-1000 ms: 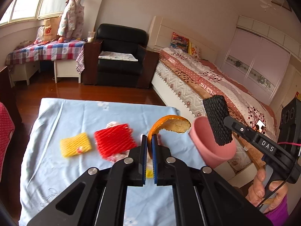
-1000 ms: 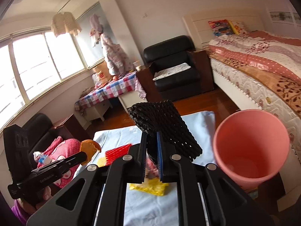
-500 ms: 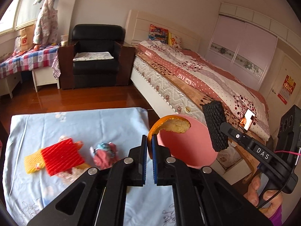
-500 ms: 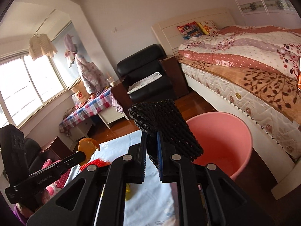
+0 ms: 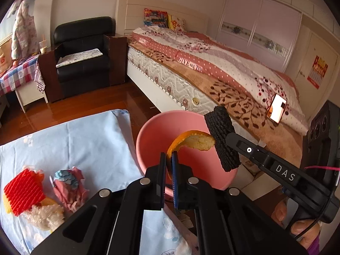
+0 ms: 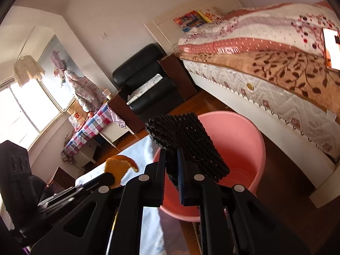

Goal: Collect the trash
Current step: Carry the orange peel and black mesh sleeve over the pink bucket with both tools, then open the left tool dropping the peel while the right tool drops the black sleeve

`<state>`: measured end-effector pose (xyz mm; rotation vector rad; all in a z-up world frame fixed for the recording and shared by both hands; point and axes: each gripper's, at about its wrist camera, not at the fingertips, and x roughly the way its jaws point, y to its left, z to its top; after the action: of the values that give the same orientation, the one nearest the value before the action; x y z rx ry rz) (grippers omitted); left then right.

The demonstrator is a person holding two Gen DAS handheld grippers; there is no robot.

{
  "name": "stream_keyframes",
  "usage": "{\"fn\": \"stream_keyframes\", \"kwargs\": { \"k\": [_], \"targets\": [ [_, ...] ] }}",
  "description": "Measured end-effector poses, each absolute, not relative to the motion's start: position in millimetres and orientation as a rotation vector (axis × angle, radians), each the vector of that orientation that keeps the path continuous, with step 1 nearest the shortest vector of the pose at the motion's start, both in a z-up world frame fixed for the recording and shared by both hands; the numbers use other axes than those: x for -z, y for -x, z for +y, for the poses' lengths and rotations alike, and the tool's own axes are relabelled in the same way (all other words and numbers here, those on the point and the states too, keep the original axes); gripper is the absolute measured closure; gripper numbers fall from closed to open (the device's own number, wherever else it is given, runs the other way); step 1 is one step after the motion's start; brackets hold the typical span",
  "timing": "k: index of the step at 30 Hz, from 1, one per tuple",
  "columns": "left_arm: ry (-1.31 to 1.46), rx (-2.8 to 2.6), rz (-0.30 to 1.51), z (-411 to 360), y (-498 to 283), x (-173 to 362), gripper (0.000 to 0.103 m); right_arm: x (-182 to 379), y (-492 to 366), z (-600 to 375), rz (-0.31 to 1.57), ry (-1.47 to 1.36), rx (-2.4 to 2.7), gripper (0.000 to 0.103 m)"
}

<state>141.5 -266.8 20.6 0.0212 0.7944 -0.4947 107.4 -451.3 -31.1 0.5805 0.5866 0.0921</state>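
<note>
Orange peel [image 5: 191,142] pinched between left fingers [image 5: 162,170]

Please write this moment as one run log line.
left gripper: shut on curled orange peel | right gripper: shut on black foam net | both over pink plastic bucket

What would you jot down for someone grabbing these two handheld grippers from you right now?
Left gripper: shut on orange peel, over the pink bin.
Right gripper: shut on black foam net, also at the bin's mouth.
Done: both pieces carried to the bin, not yet dropped.
Left: release both, then fetch the red foam net, crumpled wrapper, clear plastic and yellow piece beneath from the blue cloth.
</note>
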Motion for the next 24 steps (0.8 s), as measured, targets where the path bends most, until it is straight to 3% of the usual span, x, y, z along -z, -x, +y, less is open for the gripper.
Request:
{"fn": "stream_keyframes", "kwargs": {
  "k": [9, 11, 13, 15, 19, 24],
  "targets": [
    [-0.064, 0.511, 0.864, -295.3, -168.5, 18.8, 0.095, 64.4, -130.7, -473.1, 0.643, -0.619, -0.074, 0.092],
    [-0.058, 0.516, 0.872, -297.4, -172.5, 23.6, 0.089, 67.9, -135.3, -475.2, 0.652, -0.619, -0.07, 0.092],
    [-0.039, 0.524, 0.871, -295.8, -173.2, 25.3, 0.063, 72.5, -139.6, -476.4, 0.664, -0.619, -0.058, 0.09],
    [-0.023, 0.53, 0.856, -293.2, -172.7, 24.5, 0.057, 75.5, -142.7, -476.9, 0.675, -0.62, -0.055, 0.084],
    [-0.002, 0.542, 0.85, -287.1, -171.9, 21.4, 0.055, 77.2, -144.9, -474.4, 0.695, -0.611, -0.049, 0.067],
    [0.007, 0.53, 0.813, -272.0, -163.4, 7.9, 0.055, 64.7, -134.2, -464.8, 0.677, -0.585, -0.041, 0.065]
  ]
}}
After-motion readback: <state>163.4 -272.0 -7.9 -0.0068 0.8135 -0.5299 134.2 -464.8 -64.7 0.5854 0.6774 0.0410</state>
